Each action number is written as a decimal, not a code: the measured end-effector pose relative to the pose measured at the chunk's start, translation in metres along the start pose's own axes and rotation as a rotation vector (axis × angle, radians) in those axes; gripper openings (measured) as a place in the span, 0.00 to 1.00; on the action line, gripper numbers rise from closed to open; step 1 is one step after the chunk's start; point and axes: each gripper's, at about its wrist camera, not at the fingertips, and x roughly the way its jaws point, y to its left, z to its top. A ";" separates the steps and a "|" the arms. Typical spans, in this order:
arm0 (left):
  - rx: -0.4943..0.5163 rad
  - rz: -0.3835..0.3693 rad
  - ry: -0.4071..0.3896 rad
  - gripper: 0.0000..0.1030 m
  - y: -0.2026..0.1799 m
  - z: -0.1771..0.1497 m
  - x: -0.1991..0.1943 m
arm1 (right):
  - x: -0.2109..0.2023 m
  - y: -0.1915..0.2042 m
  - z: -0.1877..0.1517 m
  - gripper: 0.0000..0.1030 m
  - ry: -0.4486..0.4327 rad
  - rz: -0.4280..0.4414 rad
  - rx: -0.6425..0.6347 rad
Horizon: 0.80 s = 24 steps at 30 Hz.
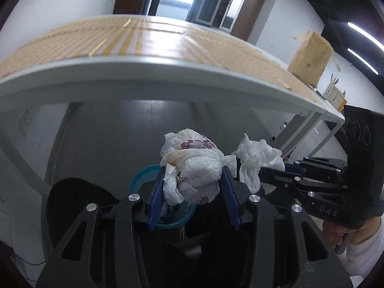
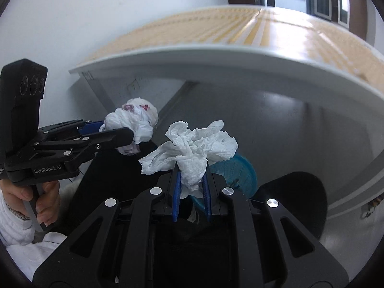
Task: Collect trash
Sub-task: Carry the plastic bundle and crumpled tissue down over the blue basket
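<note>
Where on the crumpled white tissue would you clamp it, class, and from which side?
Clamp the tissue at its narrow twisted stem, coming from below, as the right tongs do now. The stem is compact between the pads; the loose flaps above fan out wide and would slip or tear.

Open floor (image 1: 115,129) beneath table edge (image 1: 134,72); blue bin (image 2: 240,170) unobstructed below; chair (image 2: 297,206) stood alongside.

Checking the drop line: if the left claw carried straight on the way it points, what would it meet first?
Most likely the blue waste basket, which sits just beyond the left claw and its crumpled plastic bag. Depth is uncertain, so it may strike the rim, not the opening.
</note>
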 end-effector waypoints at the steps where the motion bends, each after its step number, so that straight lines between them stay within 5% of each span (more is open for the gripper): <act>1: -0.006 0.002 0.008 0.43 0.003 -0.001 0.004 | 0.008 -0.001 -0.002 0.14 0.014 0.000 0.005; 15: -0.080 0.027 0.141 0.42 0.060 -0.027 0.088 | 0.118 -0.037 -0.028 0.14 0.201 -0.006 0.111; 24: -0.228 0.034 0.277 0.42 0.101 -0.033 0.147 | 0.179 -0.060 -0.023 0.14 0.324 -0.010 0.254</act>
